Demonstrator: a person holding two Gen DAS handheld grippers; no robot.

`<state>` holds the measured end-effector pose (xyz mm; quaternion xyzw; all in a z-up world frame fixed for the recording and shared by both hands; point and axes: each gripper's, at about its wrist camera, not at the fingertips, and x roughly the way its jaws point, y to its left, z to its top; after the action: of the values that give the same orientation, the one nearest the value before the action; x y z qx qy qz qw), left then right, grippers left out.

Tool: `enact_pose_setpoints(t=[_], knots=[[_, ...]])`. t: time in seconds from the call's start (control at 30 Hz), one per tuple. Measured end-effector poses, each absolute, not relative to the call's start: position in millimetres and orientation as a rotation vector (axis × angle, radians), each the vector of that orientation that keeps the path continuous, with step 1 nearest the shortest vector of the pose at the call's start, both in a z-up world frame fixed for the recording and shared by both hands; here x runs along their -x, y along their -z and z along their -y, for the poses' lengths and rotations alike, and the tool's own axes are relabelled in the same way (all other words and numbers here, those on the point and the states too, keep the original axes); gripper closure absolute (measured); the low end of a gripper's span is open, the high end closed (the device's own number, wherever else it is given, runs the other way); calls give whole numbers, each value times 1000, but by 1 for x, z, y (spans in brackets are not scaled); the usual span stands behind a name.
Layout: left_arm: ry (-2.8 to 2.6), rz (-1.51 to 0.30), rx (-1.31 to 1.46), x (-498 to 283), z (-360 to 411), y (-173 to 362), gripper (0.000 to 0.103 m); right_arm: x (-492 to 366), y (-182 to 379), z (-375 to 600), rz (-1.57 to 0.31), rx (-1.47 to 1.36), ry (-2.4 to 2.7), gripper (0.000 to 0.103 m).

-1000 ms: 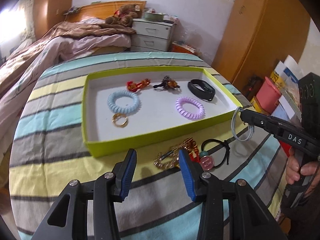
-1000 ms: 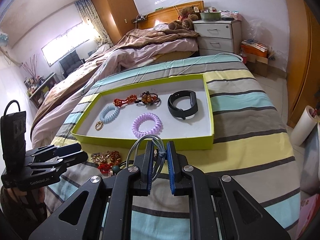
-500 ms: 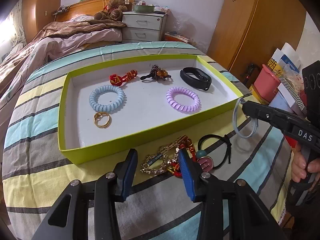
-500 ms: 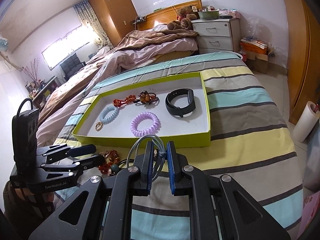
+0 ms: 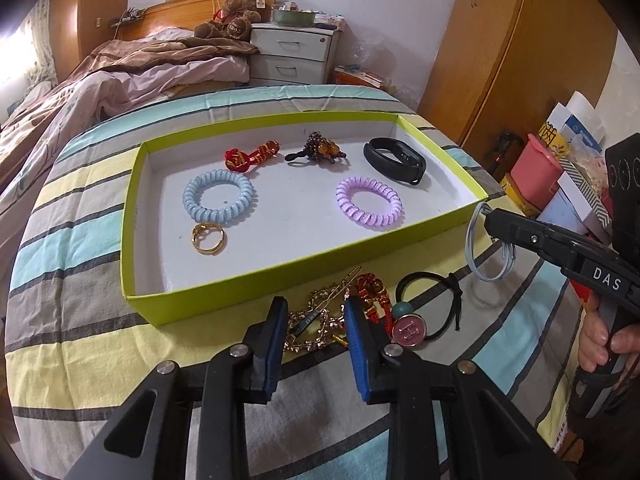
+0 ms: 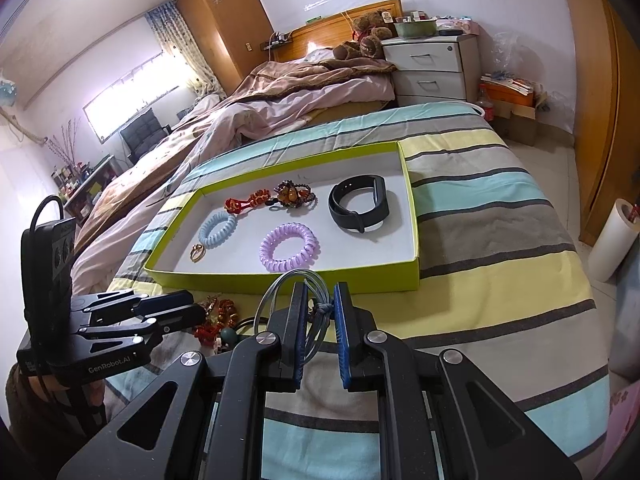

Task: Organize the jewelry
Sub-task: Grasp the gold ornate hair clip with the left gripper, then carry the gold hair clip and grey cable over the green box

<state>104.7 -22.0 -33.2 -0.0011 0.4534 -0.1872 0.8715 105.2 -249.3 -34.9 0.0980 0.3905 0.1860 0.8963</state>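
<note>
A lime-green tray [image 5: 224, 288] on the striped bedspread holds blue [image 5: 219, 196] and purple spiral hair ties [image 5: 369, 204], a black wristband [image 5: 394, 160], a gold ring [image 5: 207, 234] and two beaded ornaments. In front of it lies a tangled gold chain [image 5: 316, 320], beside a red beaded charm [image 5: 372, 292] and a black hair tie with a pink button [image 5: 408, 330]. My left gripper [image 5: 316, 306] hangs over the chain, its jaws closing, the chain between them but not pinched. My right gripper [image 6: 320, 292] is shut on a grey hair tie [image 6: 276, 300], held above the bedspread near the tray's right corner.
A rumpled pink and brown quilt [image 6: 280, 100] lies beyond the tray. A white drawer unit [image 6: 432, 68] stands at the bed's head. Boxes and a pink bin [image 5: 536, 172] sit to the right of the bed. A hand [image 5: 600, 332] grips the right tool.
The left gripper's jaws have narrowed and it has come closer over the gold chain, which now sits between them. The right gripper holds still with the grey hair tie.
</note>
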Motion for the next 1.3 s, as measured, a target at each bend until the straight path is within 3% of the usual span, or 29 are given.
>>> enact_pose_setpoints(t=[0.63,0.67,0.7,1.1,1.17,1.23,1.3], knots=[[349,-895,30,-99,6,11,74,-104,27,248,-788,-198,-387,90],[348,-892,30,-99,6,9,75,-104,26,248,-787,-198,-387,90],[352,-887,28,-100,6,6,84,-106,25,248,-784,-197,-386,90],[354,-896,35,-105,2,8,85,-110,18,249,-772,-198,-390,90],[372,-908,24,-105,2,11,78,-109,19,249,-774,-200,-389,90],[372,-929,6,-107,5,17,63,-110,19,248,-776,-198,-392,90],[378,-942,4,-108,6,22,63,-110,20,246,-777,-199,-394,90]])
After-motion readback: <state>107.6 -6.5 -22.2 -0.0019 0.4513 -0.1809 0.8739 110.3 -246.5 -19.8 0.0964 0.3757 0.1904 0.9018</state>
